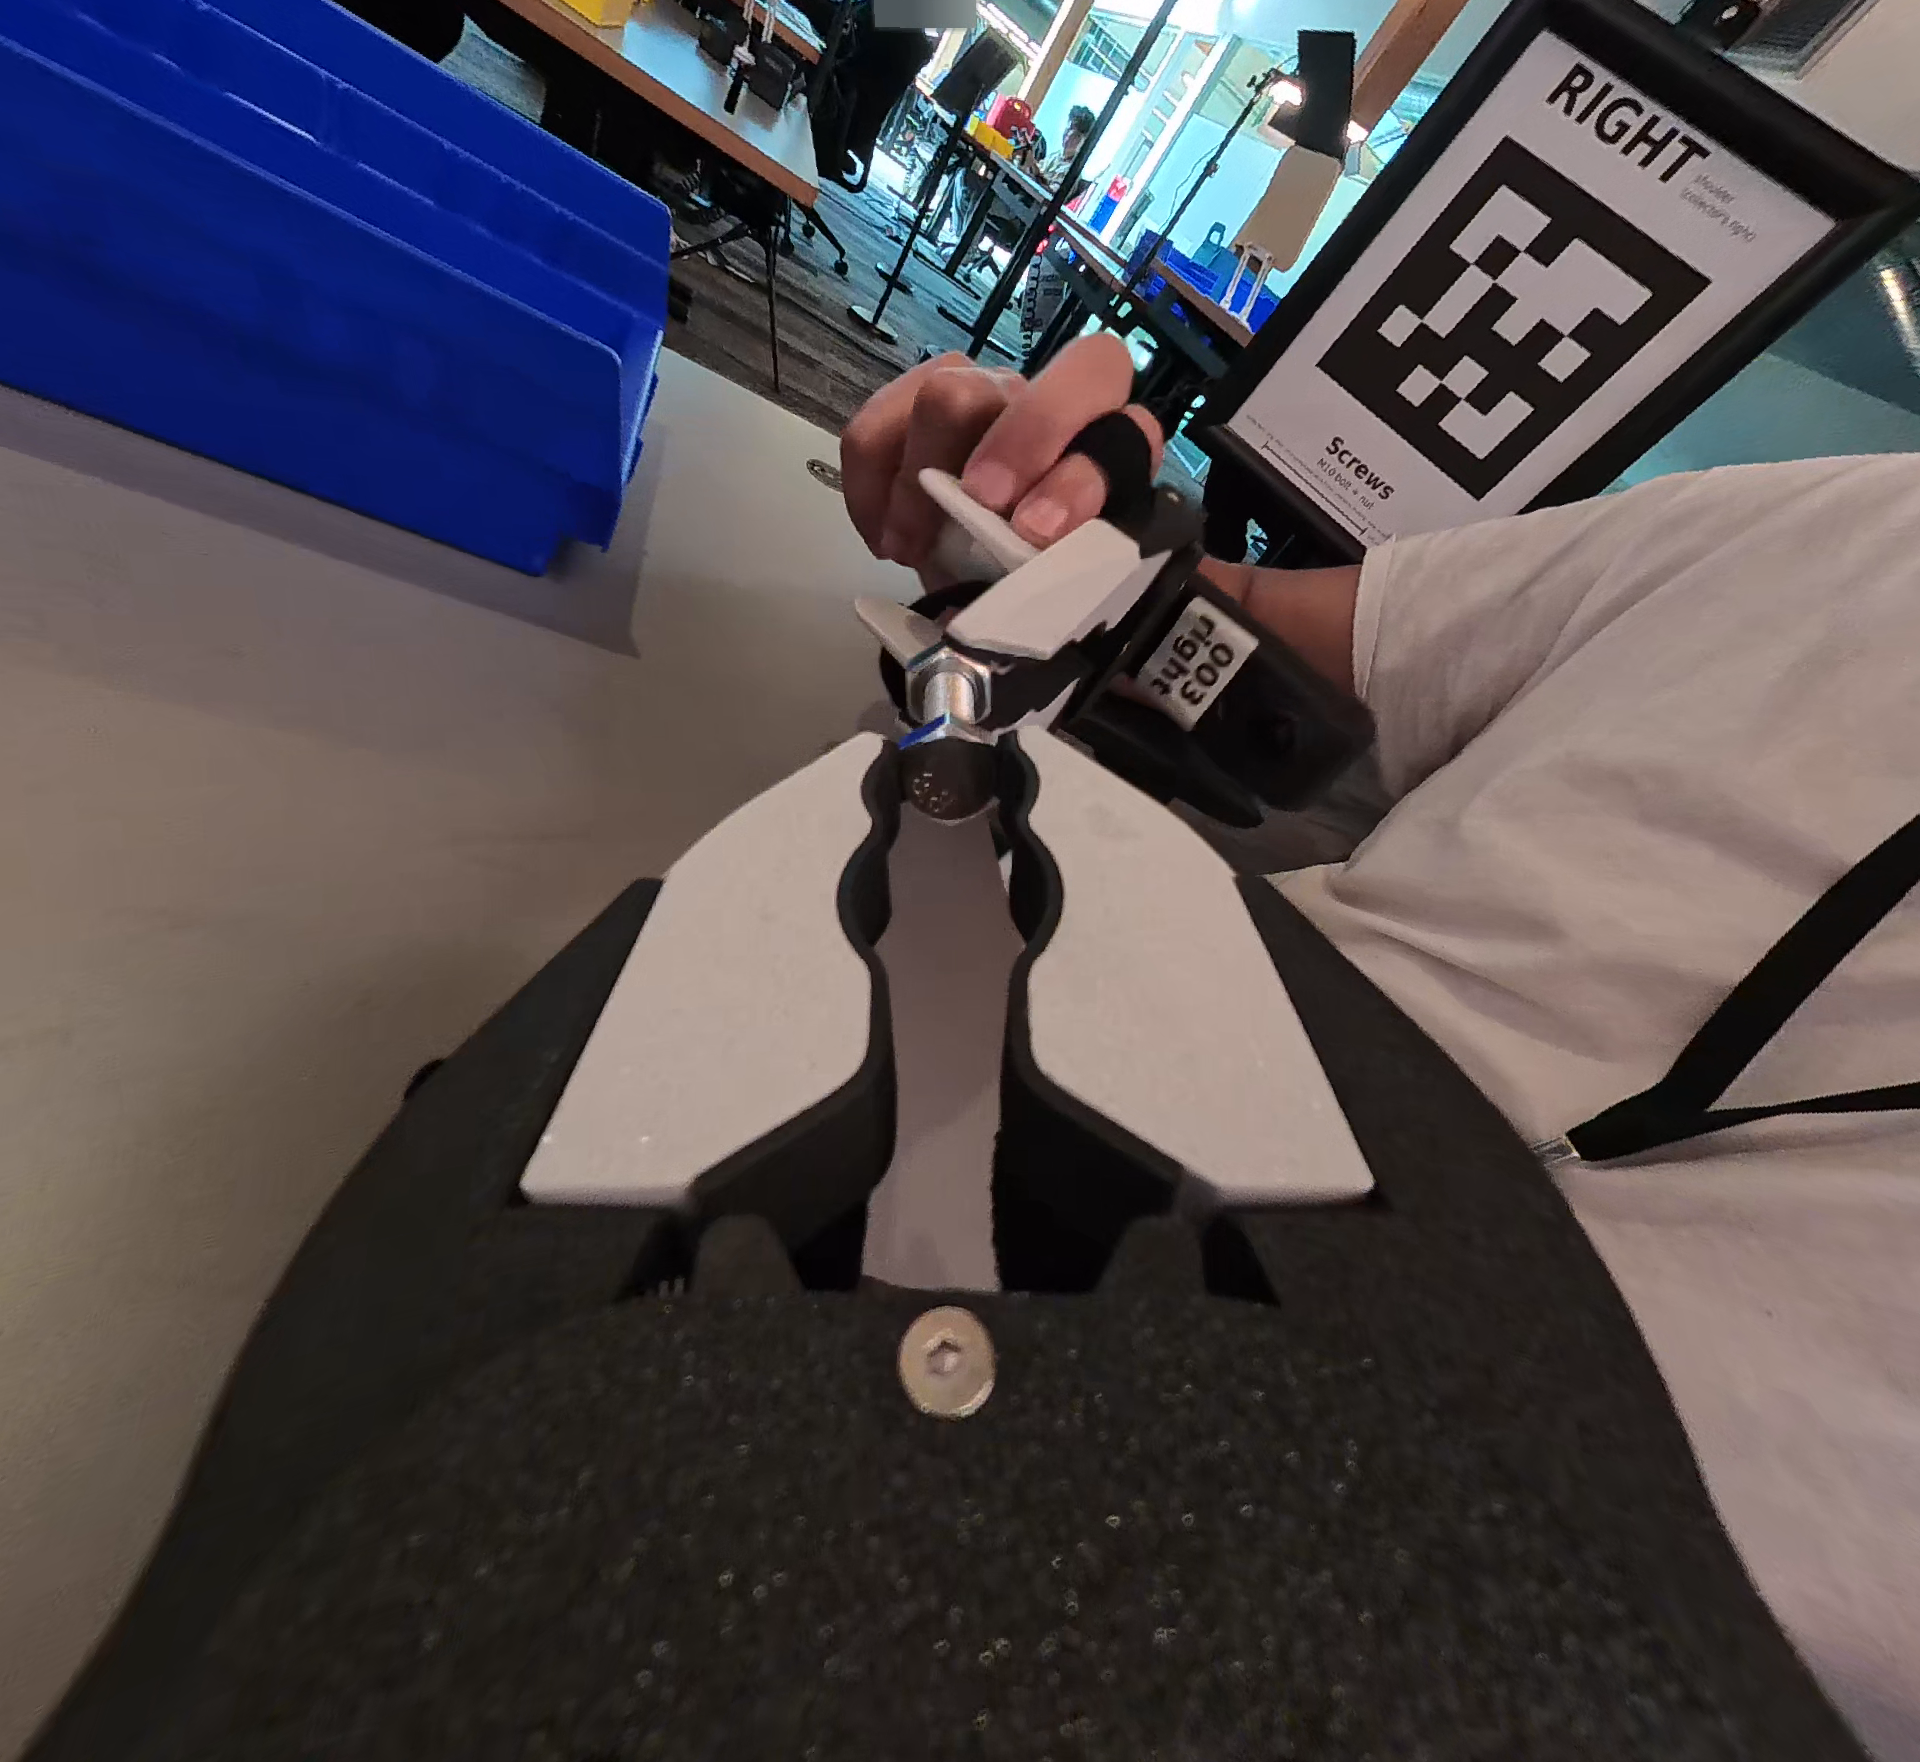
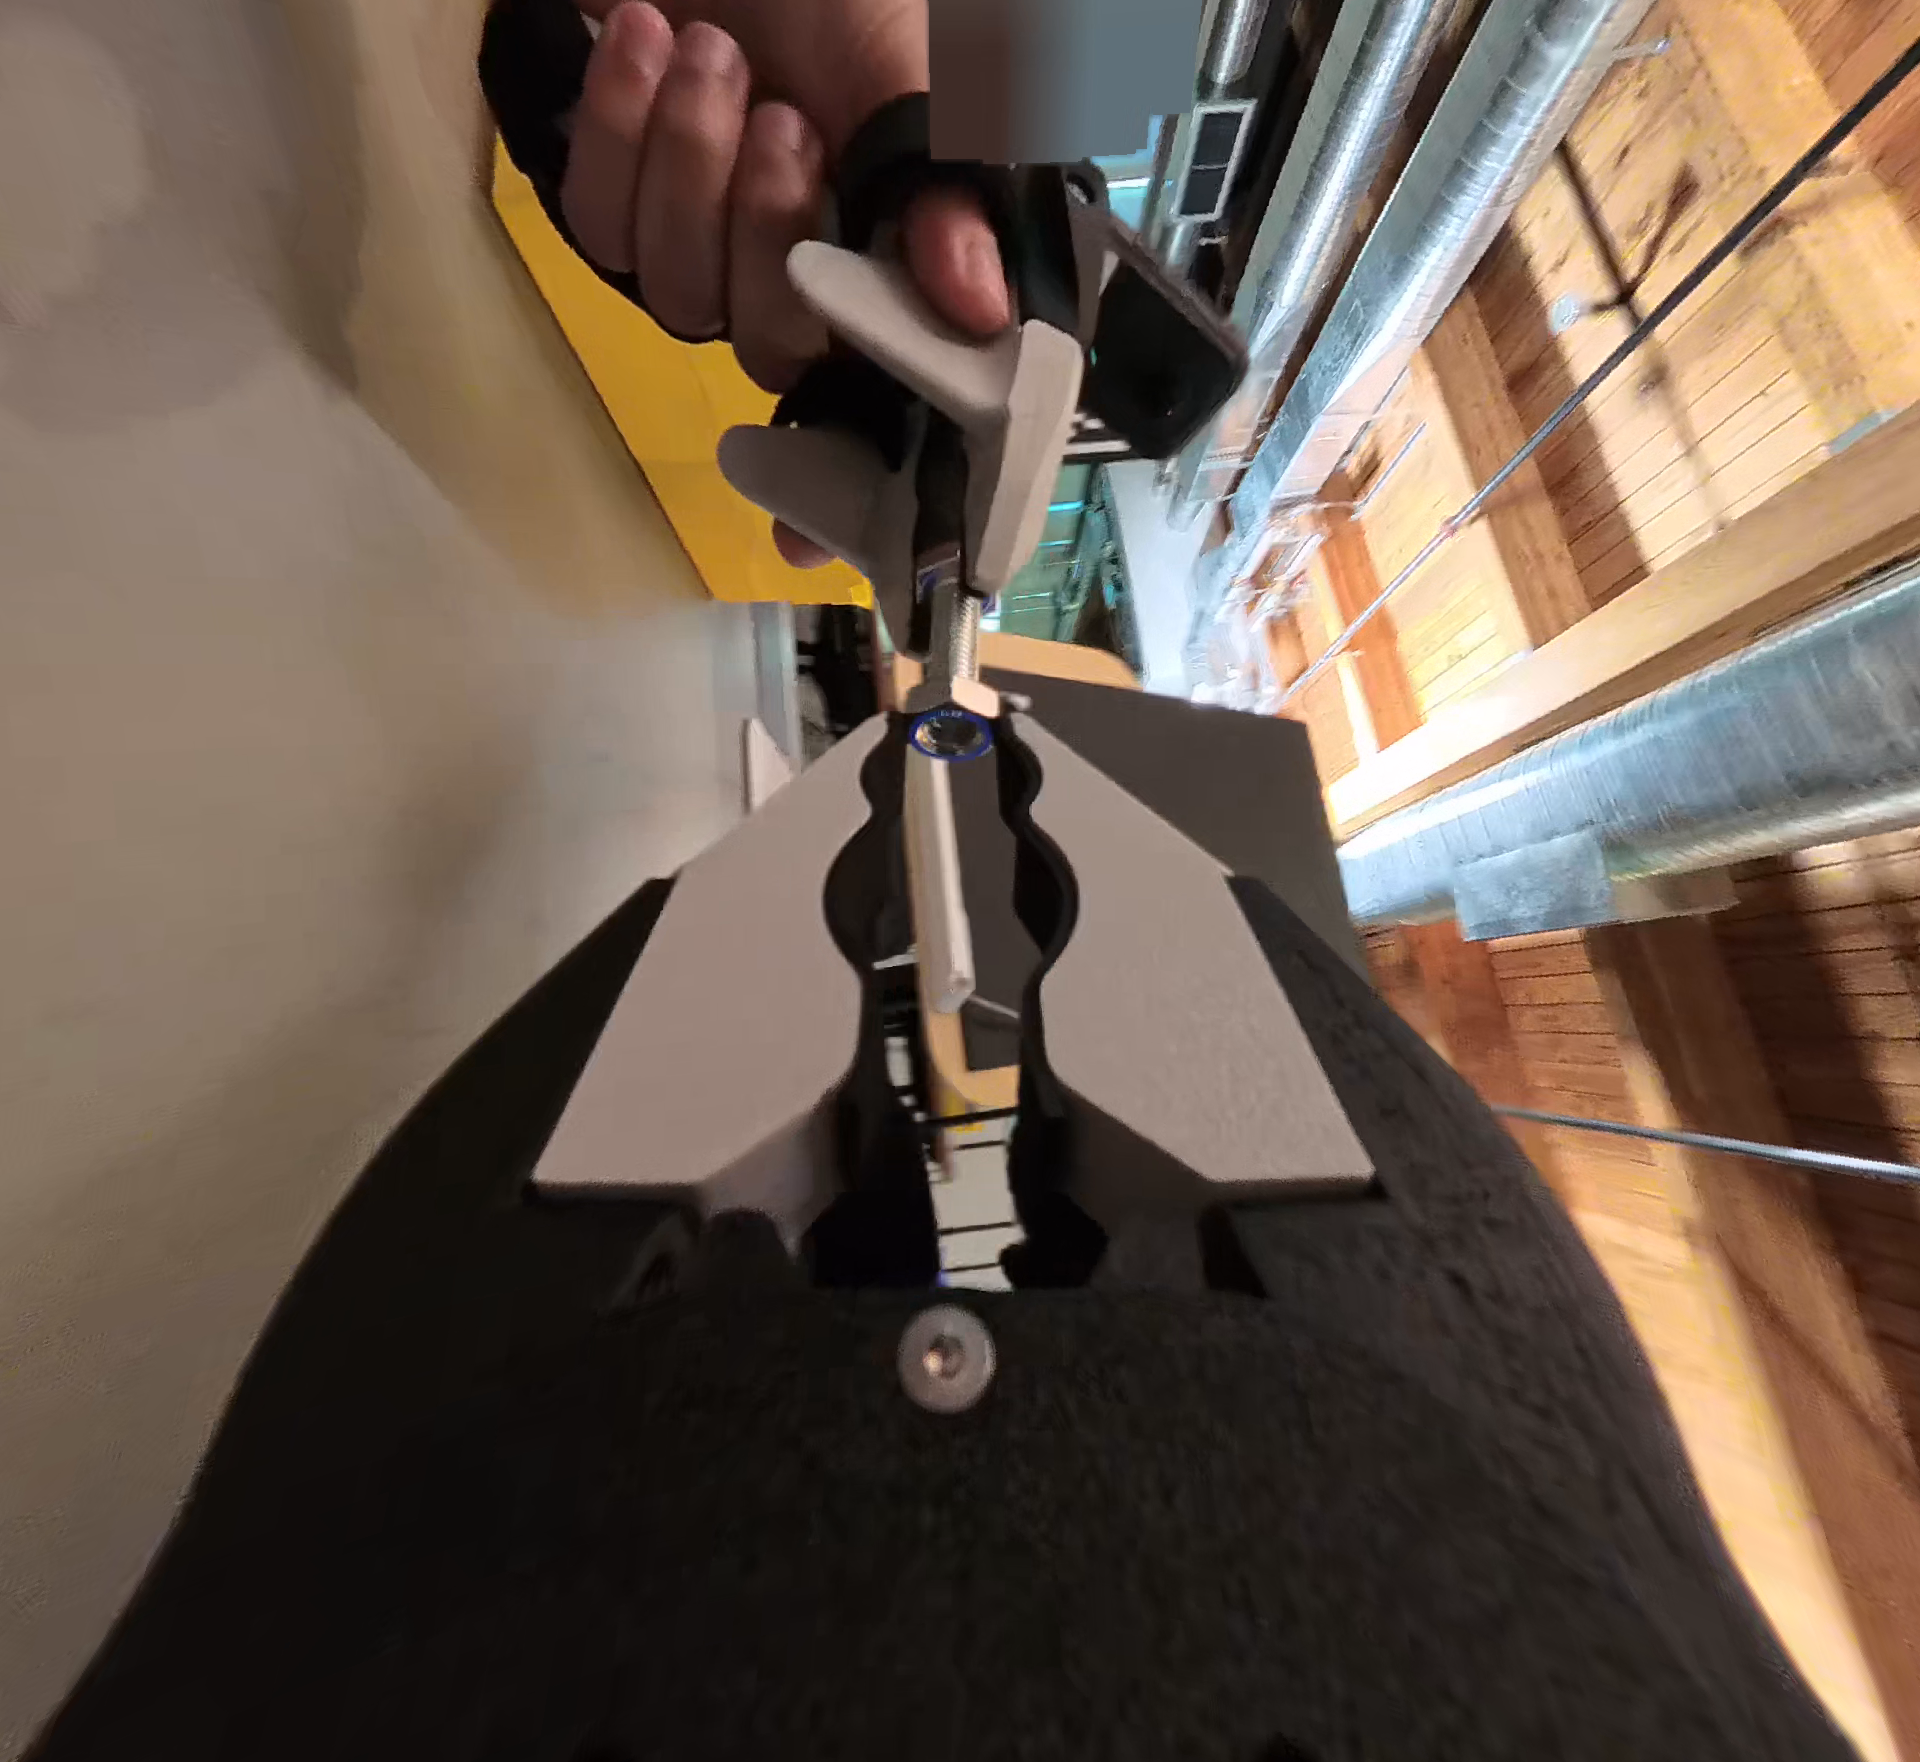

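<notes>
While the left gripper (image 1: 943, 782) clamps the bolt (image 1: 940, 790) by its head, the right gripper (image 2: 948, 738) clamps the nut (image 2: 948, 736) threaded on its shank, above the table (image 1: 312, 881).

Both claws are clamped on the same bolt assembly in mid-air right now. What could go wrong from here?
1. The left claw pinches only the bolt head at its very tips, so a twist may make it slip out.
2. The right claw holds the nut just as shallowly; if the two claws tilt apart, the thread may bind or cross.
3. All of it hangs above the table; a dropped part could roll toward the blue bins.
</notes>
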`<state>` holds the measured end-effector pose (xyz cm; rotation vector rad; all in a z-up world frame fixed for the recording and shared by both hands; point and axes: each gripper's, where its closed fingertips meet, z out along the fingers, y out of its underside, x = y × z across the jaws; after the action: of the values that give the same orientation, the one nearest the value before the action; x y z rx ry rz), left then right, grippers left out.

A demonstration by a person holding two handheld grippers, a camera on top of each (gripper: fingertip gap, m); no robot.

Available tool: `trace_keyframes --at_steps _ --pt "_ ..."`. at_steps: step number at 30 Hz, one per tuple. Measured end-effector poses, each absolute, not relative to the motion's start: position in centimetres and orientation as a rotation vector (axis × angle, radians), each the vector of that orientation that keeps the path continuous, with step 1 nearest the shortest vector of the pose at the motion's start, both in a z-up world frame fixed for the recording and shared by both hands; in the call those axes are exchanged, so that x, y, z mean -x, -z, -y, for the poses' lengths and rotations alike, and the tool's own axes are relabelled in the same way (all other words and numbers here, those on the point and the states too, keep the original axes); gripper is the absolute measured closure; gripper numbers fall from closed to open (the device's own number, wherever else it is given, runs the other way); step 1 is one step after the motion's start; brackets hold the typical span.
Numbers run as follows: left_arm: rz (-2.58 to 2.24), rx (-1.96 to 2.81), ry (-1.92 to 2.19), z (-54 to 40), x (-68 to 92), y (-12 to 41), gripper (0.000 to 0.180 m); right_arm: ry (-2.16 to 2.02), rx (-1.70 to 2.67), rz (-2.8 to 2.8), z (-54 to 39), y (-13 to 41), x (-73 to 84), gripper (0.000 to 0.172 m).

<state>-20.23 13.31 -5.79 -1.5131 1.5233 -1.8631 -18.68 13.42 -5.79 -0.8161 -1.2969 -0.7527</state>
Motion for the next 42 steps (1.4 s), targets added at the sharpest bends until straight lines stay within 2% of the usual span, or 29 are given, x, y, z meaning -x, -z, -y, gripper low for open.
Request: trace_keyframes --at_steps 4,10,14,16,19,20,24,27,28,30,38,39,41,42 --pt "-1.545 1.485 1.779 -13.6 20.2 6.0 0.163 0.379 1.100 1.218 -13.8 6.2 18.7 0.155" --pt "-1.566 1.289 1.544 -14.5 20.7 4.7 0.163 -0.838 1.608 0.726 -14.5 6.1 20.0 0.155" --pt "-1.526 1.253 1.515 -15.0 20.8 4.0 0.163 -1.580 1.591 0.249 -14.8 4.4 19.9 0.155" --pt "-1.503 1.248 1.521 -15.1 20.8 3.7 0.163 -1.754 1.544 0.125 -14.9 4.0 19.8 0.155" --pt "-1.457 1.272 1.596 -15.1 20.7 3.3 0.163 -1.599 1.523 0.218 -14.8 3.8 19.8 0.153" --pt "-1.436 1.287 1.630 -15.1 20.7 3.2 0.163 -1.476 1.518 0.296 -14.7 3.7 19.8 0.143" --pt "-1.318 1.347 1.800 -15.5 20.6 2.5 0.163 -0.662 1.523 0.748 -15.3 5.8 19.1 0.121" --pt "-1.251 1.428 1.894 -15.8 20.4 2.6 0.163 0.042 1.336 1.020 -15.7 6.3 17.5 0.122" --pt "-1.246 1.450 1.908 -15.8 20.3 2.8 0.163 0.249 1.247 1.072 -15.7 6.0 17.1 0.128" --pt "-1.251 1.482 1.915 -15.7 20.1 3.3 0.163 0.529 1.111 1.174 -15.4 5.8 16.9 0.129" --pt "-1.254 1.551 2.017 -14.6 19.5 4.2 0.163 0.903 0.749 1.258 -14.1 4.5 18.1 0.132" --pt "-1.253 1.552 2.032 -14.5 19.4 4.2 0.163 0.903 0.744 1.273 -14.1 4.7 18.3 0.135" --pt "-1.270 1.544 2.044 -14.1 19.3 4.3 0.163 0.919 0.740 1.251 -14.2 4.4 18.1 0.154" --pt "-1.279 1.539 2.033 -14.1 19.3 4.3 0.163 0.905 0.751 1.252 -14.3 4.5 18.1 0.154"
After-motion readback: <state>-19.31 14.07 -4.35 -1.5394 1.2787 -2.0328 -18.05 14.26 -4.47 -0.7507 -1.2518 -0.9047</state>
